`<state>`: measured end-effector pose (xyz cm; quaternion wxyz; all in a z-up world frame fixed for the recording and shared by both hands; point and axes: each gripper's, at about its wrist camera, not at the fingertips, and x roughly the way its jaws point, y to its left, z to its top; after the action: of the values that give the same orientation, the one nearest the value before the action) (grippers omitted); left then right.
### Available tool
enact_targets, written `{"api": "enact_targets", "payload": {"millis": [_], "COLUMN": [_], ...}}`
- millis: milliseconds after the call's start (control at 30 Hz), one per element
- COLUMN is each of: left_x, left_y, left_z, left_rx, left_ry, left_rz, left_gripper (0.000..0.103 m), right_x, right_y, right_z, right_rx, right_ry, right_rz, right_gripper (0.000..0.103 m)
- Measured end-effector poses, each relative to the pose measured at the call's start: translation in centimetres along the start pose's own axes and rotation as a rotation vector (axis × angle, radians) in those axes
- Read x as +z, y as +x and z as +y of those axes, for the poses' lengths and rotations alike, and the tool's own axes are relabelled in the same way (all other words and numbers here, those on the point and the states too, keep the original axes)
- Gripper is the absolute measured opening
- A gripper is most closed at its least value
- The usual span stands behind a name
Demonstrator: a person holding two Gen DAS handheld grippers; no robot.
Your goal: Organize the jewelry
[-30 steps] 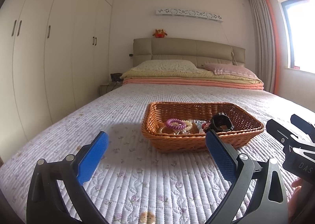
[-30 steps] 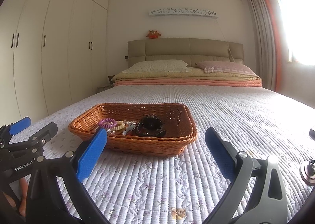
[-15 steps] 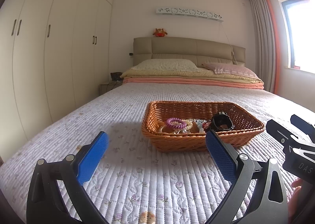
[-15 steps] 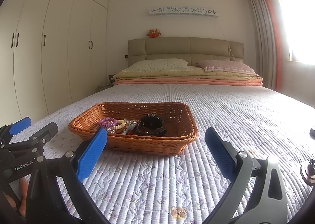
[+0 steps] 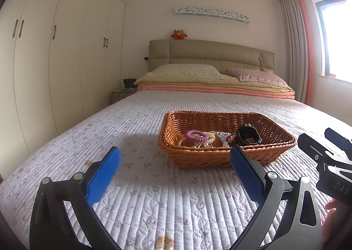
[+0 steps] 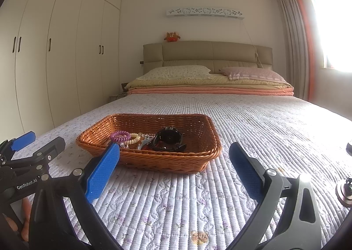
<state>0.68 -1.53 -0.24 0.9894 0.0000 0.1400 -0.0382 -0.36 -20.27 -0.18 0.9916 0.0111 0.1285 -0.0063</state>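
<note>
Jewelry sits heaped in one basket (image 5: 226,157) on the bed (image 5: 136,118), likely gathered there so it can be sorted from a single spot. I count one purple coil band (image 5: 196,136), one bead bracelet (image 6: 134,138) and one black watch (image 6: 169,140) (the smaller glinting bits are too tangled to count). Left hand-held gripper (image 5: 176,175) and right hand-held gripper (image 6: 175,168) hover near the basket, jaws wide apart and holding nothing.

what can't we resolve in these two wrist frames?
- Small pieces under the purple coil bracelet and black watch: tangled, too small in both views.
- Wicker basket floor, near side: hidden by its front wall.
- Metal object: cut off by the right wrist view's edge.
- Nightstand items: too small.
</note>
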Motion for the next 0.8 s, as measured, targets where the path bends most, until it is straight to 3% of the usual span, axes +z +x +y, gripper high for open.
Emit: {"api": "enact_targets", "payload": {"millis": [800], "left_x": [0.14], "left_y": [-0.18], "left_z": [0.45], "left_rx": [0.009], "left_ry": [-0.023], "left_rz": [-0.003], "left_gripper": [0.096], "right_x": [-0.01], "right_y": [0.02], "right_z": [0.14], "right_rx": [-0.002], "right_ry": [0.0], "right_rz": [0.0], "right_gripper": [0.095]}}
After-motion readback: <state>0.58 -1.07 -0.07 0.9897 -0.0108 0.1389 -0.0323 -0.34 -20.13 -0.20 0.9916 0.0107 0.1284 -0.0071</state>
